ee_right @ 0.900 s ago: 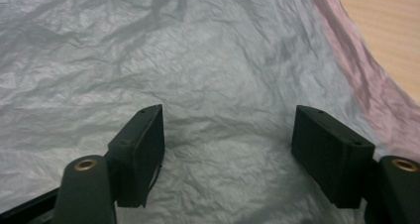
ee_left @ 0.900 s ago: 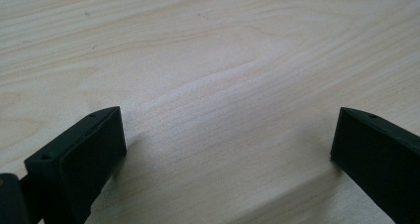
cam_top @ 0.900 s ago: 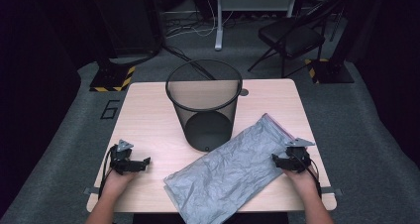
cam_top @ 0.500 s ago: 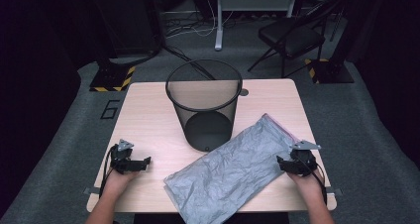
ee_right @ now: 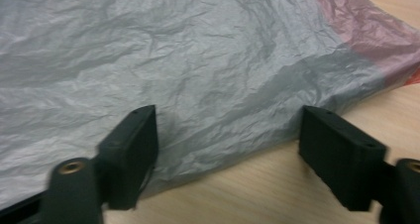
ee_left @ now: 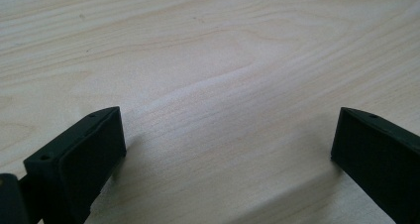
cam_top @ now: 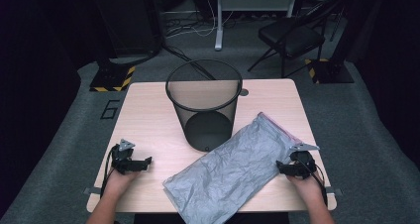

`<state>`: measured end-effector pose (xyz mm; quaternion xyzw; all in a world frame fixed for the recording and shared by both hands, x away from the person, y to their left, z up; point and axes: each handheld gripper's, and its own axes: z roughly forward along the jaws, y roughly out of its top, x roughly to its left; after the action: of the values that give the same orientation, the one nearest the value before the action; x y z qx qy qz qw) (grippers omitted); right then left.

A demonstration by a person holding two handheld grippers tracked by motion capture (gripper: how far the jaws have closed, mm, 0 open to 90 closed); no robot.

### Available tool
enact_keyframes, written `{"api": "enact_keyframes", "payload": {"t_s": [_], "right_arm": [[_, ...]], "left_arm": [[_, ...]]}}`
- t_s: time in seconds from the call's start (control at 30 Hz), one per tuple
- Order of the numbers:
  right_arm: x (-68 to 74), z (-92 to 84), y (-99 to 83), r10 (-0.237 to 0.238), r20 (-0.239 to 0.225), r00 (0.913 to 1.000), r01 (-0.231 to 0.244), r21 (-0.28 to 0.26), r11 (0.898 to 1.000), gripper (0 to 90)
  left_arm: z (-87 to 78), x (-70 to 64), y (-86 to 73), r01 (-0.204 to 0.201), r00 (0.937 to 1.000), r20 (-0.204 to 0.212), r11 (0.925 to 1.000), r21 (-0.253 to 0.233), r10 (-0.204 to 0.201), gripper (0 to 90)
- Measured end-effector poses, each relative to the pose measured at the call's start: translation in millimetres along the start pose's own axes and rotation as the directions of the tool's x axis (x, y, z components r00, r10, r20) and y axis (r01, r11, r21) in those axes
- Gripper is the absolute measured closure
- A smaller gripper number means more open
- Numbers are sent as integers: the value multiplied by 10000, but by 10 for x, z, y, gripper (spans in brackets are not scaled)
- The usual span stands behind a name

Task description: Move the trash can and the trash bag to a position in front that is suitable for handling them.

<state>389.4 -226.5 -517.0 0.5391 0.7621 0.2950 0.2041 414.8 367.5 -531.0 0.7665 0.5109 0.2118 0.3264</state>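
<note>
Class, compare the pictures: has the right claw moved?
Yes. The right claw has slid back along the grey bag toward the table's near edge.

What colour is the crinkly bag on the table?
The bag is silvery grey with a reddish strip along one end, clearest in the right gripper view.

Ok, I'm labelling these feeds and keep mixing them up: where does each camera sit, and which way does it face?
High view: fixed above the person's side, looking forward and down at the table, mesh bin and grey bag; both forearms and tools show.
Left gripper view: rides the left tool, looking along its open jaws at bare wood.
Right gripper view: rides the right tool, open jaws facing the bag's edge.
Shared: the bag shows in the high and right gripper views.
</note>
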Motion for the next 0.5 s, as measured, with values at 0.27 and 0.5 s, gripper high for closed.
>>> {"api": "enact_keyframes", "payload": {"t_s": [0.27, 0.5], "right_arm": [[71, 27, 92, -760, -942, 9926, 748, -158, 9971, 854], [-92, 125, 200, 50, -556, 9984, -65, -255, 9997, 874]], "left_arm": [[-14, -24, -13, 32, 10000, -35, 10000, 21, -32, 1], [-17, -35, -18, 11, 10000, -7, 10000, -19, -11, 1]]}}
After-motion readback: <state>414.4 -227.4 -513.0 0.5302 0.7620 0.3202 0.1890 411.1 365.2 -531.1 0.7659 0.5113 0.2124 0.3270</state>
